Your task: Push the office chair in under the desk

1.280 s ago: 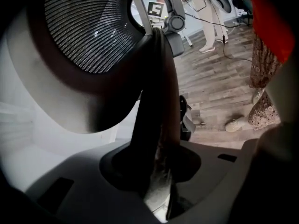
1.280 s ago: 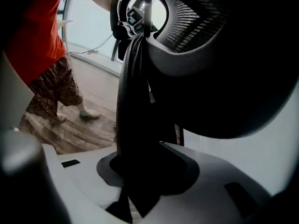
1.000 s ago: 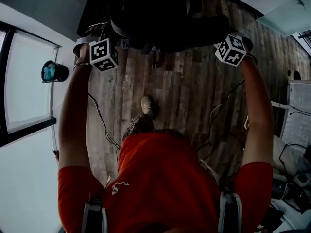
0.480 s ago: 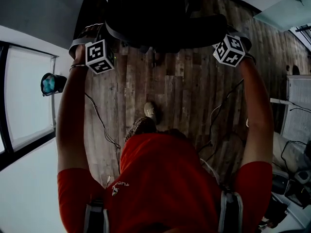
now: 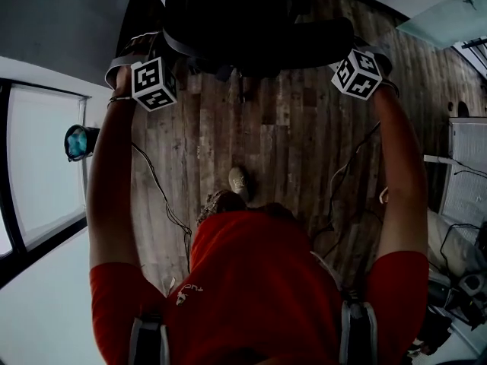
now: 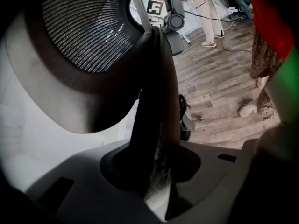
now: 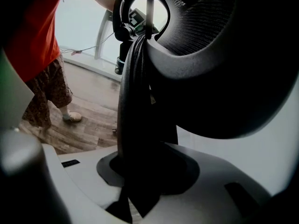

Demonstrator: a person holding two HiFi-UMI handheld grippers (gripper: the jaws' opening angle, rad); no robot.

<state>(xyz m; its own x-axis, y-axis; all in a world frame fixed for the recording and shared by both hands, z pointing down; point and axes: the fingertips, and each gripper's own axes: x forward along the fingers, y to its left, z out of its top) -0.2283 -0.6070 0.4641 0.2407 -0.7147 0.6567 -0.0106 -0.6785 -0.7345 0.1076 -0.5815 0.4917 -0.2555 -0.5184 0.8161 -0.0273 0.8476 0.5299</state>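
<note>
Chair (image 5: pixel 251 29) stood dead ahead, back spanning across; L gripper (image 6: pixel 156 169) pinched its left edge, jaws just easing wider, R gripper (image 7: pixel 140 171) clamped right edge.

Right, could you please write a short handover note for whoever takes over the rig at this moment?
Left gripper: clamped on the left edge of the office chair's backrest; its jaws have just eased open a little, with the edge between them.
Right gripper: clamped on the backrest's right edge.
Chair: upright on the wooden floor, directly ahead of the person.
Done: both grips set.
Left: push the chair in under the desk, which I cannot make out here.
</note>
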